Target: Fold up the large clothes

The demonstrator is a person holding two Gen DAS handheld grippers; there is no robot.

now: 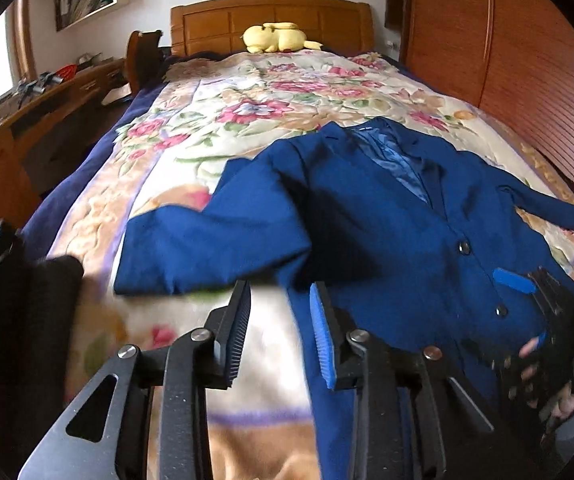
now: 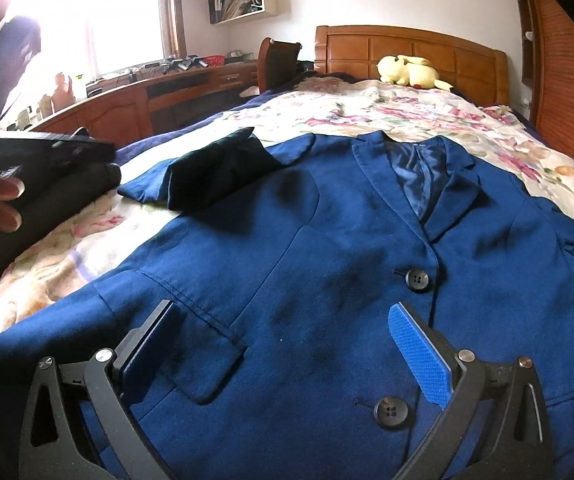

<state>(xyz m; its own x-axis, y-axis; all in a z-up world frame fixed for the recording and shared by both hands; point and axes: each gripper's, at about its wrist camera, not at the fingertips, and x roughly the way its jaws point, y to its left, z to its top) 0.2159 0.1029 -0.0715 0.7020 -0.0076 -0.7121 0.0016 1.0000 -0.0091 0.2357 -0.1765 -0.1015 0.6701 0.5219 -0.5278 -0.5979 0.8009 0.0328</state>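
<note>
Floral bedspread (image 2: 427, 120) is covering the bed, and the blue jacket (image 2: 307, 240) is lying flat on it, front up and buttoned, one sleeve (image 1: 207, 248) stretching sideways. Right gripper (image 2: 287, 344) is hovering wide open over the jacket's lower front; left gripper (image 1: 281, 332) is sitting partly open at the hem, holding nothing

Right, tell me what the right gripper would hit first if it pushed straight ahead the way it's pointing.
Most likely the blue jacket itself. The right gripper angles down with open jaws over the buttoned front, so it should meet the fabric between the pocket flap and the upper button. Exact depth is unclear.
</note>
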